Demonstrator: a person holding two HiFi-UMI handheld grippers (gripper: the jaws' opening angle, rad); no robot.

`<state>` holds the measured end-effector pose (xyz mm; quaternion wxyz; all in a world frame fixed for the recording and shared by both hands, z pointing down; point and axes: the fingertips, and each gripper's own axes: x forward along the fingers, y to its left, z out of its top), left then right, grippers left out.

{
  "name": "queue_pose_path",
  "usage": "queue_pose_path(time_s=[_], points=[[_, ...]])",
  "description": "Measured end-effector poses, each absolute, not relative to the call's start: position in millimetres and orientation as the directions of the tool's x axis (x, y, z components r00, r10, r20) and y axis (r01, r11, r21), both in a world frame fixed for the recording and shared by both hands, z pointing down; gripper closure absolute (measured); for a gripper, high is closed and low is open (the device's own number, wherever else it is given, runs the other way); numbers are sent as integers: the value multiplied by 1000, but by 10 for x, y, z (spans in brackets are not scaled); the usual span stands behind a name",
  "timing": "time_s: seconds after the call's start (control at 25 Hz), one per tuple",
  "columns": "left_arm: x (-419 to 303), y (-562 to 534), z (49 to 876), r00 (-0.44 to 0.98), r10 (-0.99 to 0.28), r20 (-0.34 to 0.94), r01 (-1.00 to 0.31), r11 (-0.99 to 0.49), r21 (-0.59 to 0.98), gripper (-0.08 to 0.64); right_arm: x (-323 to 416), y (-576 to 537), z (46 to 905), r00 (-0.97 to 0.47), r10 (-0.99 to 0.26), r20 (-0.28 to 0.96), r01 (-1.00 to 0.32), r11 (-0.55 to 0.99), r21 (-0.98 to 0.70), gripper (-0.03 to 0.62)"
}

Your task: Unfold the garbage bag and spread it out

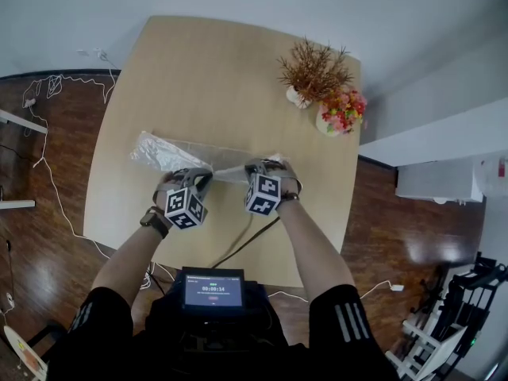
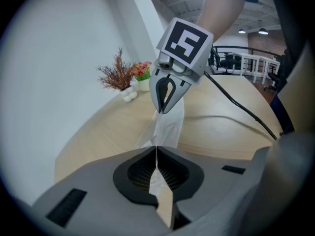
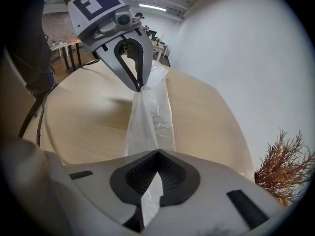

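Obs.: the translucent white thin-film plastic garbage bag [image 1: 163, 152] lies across the middle of the pale wooden table [image 1: 230, 70]. Its crumpled left end rests on the top, and its right end is lifted between the two tools. The left gripper [image 2: 156, 155] has its jaws pressed together on a fold of the film, which runs through the ribbed pads. The right gripper [image 3: 156, 157] is likewise clamped on the film, just beside the left one, so a short band of bag spans from one to the other. Handling, judged: the film looks very light, limp and slick. It will likely cling to itself in layers, stretch or tear under a sharp pull, and slip out of a shallow pinch. It is best taken at an edge or at single layers near the mouth, with the two holds drawn apart sideways rather than tugged. Writing: no print or brand shows on the bag. The marker cubes carry only black-and-white square patterns. The small screen [image 1: 213, 290] near the person's waist shows a timer line, its digits too small to read with confidence. A brown dried-twig plant [image 1: 313, 70] and a pink-and-orange flower bunch [image 1: 343, 109] stand at the far right, well apart from the bag.
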<state>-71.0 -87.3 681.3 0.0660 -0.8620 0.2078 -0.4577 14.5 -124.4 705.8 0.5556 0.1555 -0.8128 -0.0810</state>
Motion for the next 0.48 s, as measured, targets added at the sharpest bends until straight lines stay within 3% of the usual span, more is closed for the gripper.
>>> queue_pose_path(time_s=[0.2, 0.48], points=[[-849, -856, 6677, 488, -408, 772, -265, -912, -314, 454, 122, -1175, 6937, -348, -368, 862, -154, 930, 335, 572], [-1370, -1228, 6356, 402, -489, 774, -232, -872, -431, 432, 92, -1103, 6866, -365, -381, 849, -140, 924, 355, 572]])
